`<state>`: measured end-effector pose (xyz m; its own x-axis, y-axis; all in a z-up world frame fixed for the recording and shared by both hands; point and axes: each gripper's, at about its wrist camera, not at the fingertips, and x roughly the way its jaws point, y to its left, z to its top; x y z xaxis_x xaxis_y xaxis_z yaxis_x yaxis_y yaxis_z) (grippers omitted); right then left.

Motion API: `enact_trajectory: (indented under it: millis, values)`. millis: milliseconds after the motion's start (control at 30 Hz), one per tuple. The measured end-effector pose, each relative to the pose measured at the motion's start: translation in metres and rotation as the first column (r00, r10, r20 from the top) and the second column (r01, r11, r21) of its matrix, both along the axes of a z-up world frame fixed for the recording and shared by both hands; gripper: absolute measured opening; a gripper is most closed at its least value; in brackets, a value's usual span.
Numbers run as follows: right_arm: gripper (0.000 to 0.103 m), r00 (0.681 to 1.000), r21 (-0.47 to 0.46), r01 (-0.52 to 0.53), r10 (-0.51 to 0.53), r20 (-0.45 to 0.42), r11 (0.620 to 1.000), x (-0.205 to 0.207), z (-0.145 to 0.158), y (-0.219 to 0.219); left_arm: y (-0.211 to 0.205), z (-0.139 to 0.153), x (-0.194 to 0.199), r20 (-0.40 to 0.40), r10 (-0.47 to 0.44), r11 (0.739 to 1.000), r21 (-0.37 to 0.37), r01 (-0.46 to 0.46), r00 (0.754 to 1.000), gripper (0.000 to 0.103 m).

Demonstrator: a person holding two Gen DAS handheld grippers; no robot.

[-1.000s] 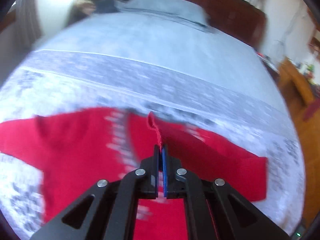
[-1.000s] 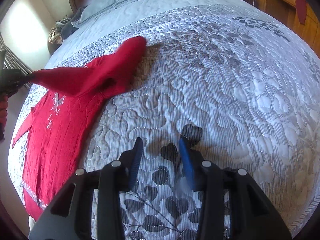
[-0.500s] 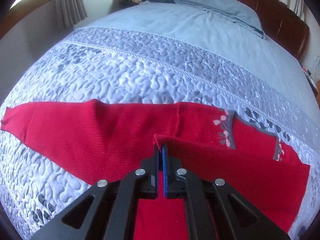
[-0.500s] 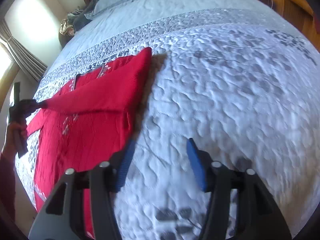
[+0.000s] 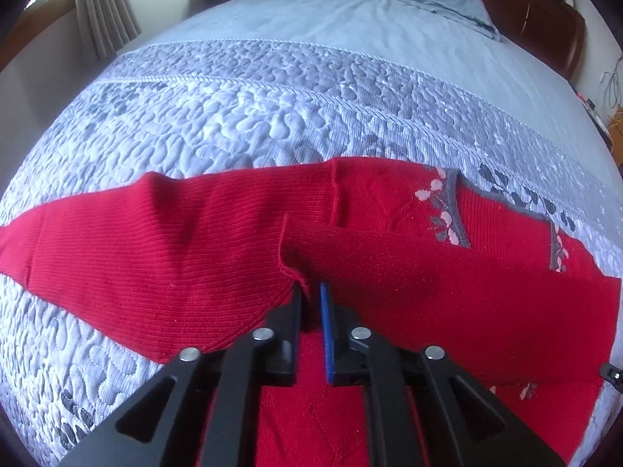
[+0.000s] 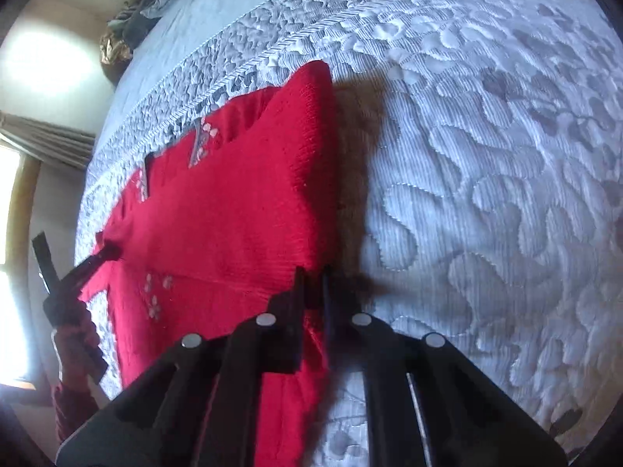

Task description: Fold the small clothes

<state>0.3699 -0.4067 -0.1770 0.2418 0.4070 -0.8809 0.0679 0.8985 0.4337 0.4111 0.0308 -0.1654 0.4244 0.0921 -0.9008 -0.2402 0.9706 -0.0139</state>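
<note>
- While the red sweater [image 5: 389, 272] lies spread on the quilted bedspread [image 5: 233, 124], its far sleeve runs out flat toward nine o'clock in the left wrist view and its grey-trimmed neckline [image 5: 451, 210] sits toward two o'clock.
- At six o'clock in that view, the left gripper [image 5: 311, 292] has its fingers a narrow gap apart; the cuff of the near sleeve [image 5: 428, 284], which is folded across the body, sits right at the tips, and I cannot tell whether they are pinching it or merely touching it.
- Further right, seen from the right wrist camera, the folded sleeve makes a straight edge along the garment's side, running from eleven o'clock down to the centre.
- At the foot of that edge, the right gripper [image 6: 313, 272] has its fingers drawn almost together; red knit seems to lie between or just under them, but the frame is too dark there to say if they grip it.
- I judge the step in hand to be the first sleeve fold, laid over and about to be let go.
- Next, it would seem, the left side must free the cuff cleanly, then reach for the outstretched sleeve at nine o'clock and bring it across, while the right side steadies the folded edge so nothing drags.
</note>
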Motion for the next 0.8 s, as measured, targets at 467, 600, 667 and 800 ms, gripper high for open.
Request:
enact_trajectory:
  millis: [467,600,667,800]
  values:
    - [0.02,0.996,-0.154,-0.001,0.015,0.092,0.988,0.017,0.033,0.006,0.022,0.033,-0.008,0.049,-0.023,0.997,-0.066,0.027,0.999,0.016]
    - [0.02,0.995,-0.127,-0.017,0.03,0.099,0.992,0.045,0.035,0.025,-0.011,0.036,0.007,0.047,-0.105,0.987,-0.114,0.11,0.993,0.023]
    - [0.02,0.997,-0.187,-0.006,0.019,0.07,0.982,0.059,0.025,0.03,-0.027,0.022,0.018,0.006,-0.138,0.982,-0.126,0.137,0.99,0.023]
    - [0.013,1.0,-0.212,0.022,-0.021,0.007,0.977,0.071,-0.005,0.022,-0.043,-0.019,0.03,-0.11,-0.165,0.98,-0.131,0.151,0.98,0.023]
